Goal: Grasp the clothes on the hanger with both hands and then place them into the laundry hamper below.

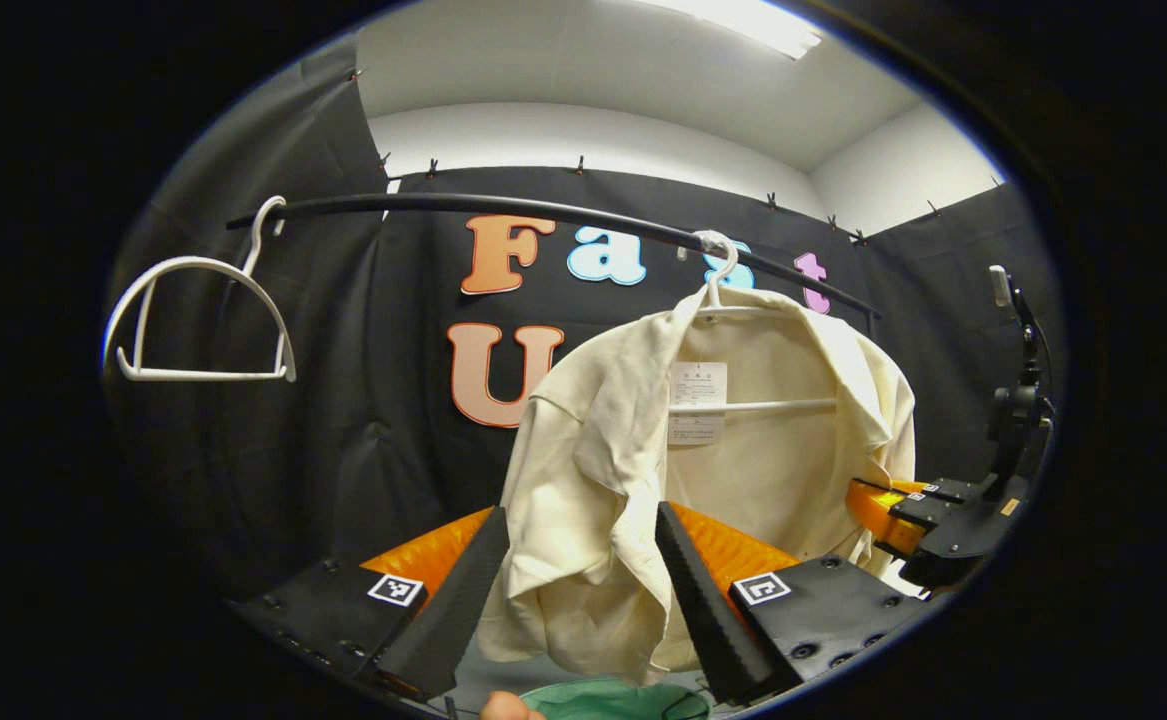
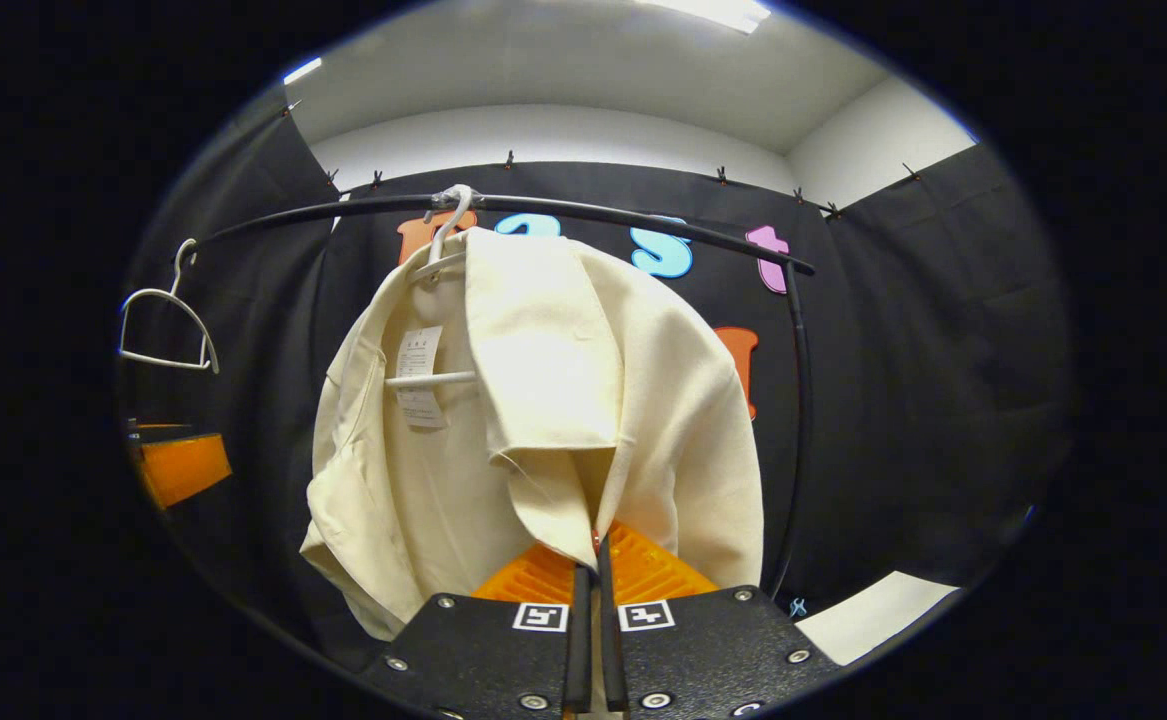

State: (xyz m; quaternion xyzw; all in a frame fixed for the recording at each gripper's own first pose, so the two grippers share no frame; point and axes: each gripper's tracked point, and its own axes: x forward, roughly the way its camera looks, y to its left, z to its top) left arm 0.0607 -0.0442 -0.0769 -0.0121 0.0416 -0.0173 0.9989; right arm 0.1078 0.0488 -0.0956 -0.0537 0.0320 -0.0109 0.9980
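Observation:
A cream jacket [image 1: 743, 460] hangs on a white hanger [image 1: 721, 268] from the black rail [image 1: 503, 205]. My left gripper [image 1: 578, 600] is open, and the jacket's left front panel hangs between its two black fingers [image 1: 458, 600], which stand apart from the cloth. In the right gripper view the jacket [image 2: 543, 400] drapes over its hanger [image 2: 448, 220]. There my right gripper [image 2: 593, 600] is shut on the lower edge of the jacket's front flap. My right gripper [image 1: 878, 510] also shows at the jacket's right side. A green hamper rim [image 1: 608, 700] sits just below.
An empty white hanger [image 1: 198, 320] hangs at the rail's left end, also the empty hanger [image 2: 168, 330] in the right gripper view. The rail [image 2: 643, 215] bends down into an upright post [image 2: 798, 420]. A pale floor patch [image 2: 878, 615] lies at lower right.

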